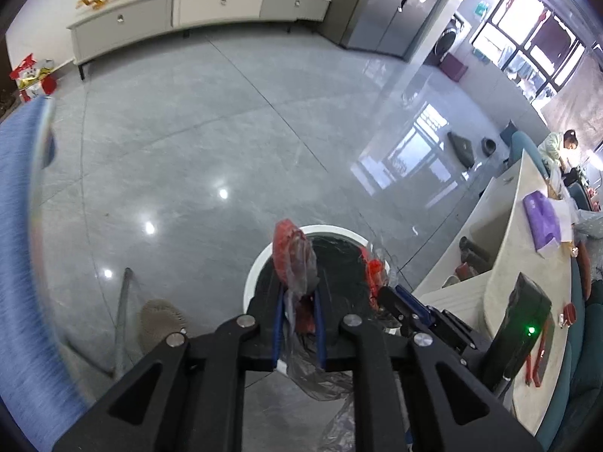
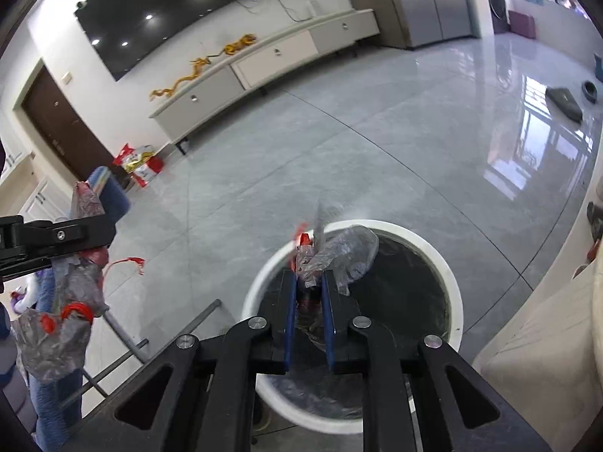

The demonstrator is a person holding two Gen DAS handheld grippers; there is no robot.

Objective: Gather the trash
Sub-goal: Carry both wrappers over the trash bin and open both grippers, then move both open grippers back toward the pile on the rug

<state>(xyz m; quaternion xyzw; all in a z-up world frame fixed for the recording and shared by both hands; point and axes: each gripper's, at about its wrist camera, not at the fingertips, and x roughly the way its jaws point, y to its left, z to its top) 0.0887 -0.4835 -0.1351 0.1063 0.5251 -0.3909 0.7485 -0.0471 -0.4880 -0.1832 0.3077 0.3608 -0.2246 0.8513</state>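
Crumpled plastic trash (image 1: 297,263) sits clamped in my left gripper (image 1: 299,301), more plastic trash (image 2: 331,256) clamped in my right gripper (image 2: 309,293), both above the white bin (image 2: 448,263) on the near floor.

Bin: round white trash bin with dark liner (image 2: 450,263) on grey tile floor (image 2: 377,150), near | Above its rim: crumpled clear-and-red plastic wrapper (image 2: 339,252) | Far: long white low cabinet (image 2: 271,64) along wall | Right: curved pale counter (image 1: 527,263)

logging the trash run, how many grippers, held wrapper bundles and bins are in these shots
grippers: 2, left gripper and right gripper
held plastic wrapper bundles: 2
white trash bins: 1
total: 5
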